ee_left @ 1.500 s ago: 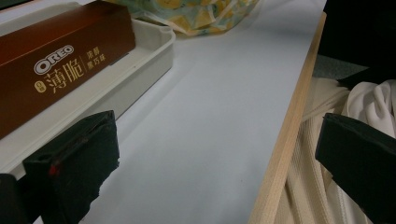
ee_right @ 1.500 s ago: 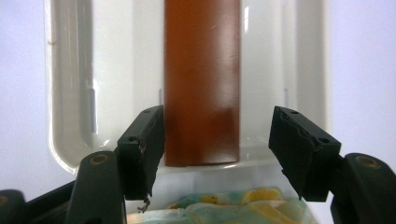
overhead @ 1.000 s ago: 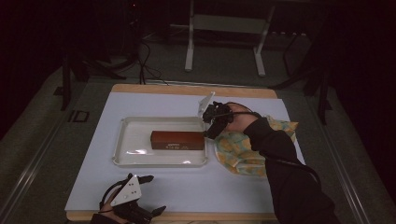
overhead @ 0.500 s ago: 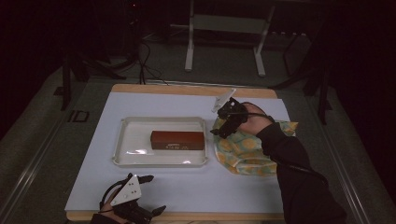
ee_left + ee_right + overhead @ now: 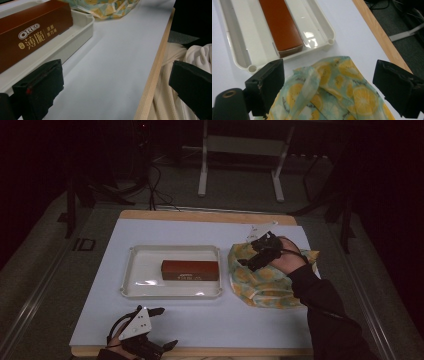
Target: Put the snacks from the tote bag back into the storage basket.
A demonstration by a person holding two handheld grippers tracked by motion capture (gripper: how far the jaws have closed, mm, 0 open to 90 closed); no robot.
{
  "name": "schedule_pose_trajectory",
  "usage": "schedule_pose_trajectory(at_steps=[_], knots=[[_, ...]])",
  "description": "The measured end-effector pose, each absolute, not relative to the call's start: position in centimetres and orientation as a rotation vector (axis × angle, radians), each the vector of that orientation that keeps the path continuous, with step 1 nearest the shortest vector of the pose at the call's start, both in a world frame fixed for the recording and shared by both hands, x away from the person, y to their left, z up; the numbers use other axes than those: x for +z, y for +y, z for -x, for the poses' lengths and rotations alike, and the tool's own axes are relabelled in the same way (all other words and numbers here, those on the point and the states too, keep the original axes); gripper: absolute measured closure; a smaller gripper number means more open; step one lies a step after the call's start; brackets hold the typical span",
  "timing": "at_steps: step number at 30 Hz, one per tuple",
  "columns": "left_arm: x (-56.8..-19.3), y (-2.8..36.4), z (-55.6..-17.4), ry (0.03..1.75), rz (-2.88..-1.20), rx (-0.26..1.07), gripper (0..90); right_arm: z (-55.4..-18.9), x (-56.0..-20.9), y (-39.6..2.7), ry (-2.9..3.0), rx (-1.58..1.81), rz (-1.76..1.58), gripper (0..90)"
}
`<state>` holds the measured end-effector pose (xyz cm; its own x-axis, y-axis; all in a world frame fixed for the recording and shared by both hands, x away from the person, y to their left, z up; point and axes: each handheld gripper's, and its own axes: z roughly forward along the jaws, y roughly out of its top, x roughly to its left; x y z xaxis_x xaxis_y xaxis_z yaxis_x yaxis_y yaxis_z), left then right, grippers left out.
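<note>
A brown Oreo box [image 5: 190, 270] [image 5: 30, 37] [image 5: 280, 25] lies lengthwise in a white tray [image 5: 130, 270] [image 5: 82, 27] [image 5: 237, 37]. Right of the tray lies a crumpled cloth with a citrus print [image 5: 265, 280] [image 5: 110, 6] [image 5: 342, 95]. My right gripper [image 5: 251, 254] [image 5: 328, 75] hovers over the cloth's left part. Its jaws have just been opening and now stand wide, with the cloth below them and untouched. My left gripper [image 5: 162, 327] [image 5: 117, 72] rests open near the table's front edge, with nothing between its jaws.
The white tabletop [image 5: 210, 320] has a wooden rim [image 5: 152, 75] at the front. A cream garment [image 5: 175, 85] shows past that rim. On the dark floor behind the table stand metal frame legs [image 5: 202, 170] and cables.
My right gripper has moved right, from the box's right end to above the cloth, and its jaws have opened. The box stays in the tray. The left gripper has not moved.
</note>
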<state>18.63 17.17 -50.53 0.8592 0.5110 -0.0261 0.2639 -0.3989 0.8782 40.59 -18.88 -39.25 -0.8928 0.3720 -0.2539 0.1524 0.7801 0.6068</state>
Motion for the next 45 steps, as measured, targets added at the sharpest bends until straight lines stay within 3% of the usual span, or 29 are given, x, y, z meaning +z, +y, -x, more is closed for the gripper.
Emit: schedule_pose_trajectory(at_steps=[45], knots=[[-50.6,17.2,-18.7,0.575,-1.997,0.299,0.0,-33.5,-42.9,-29.2,2.052,1.089,-0.869,10.5]])
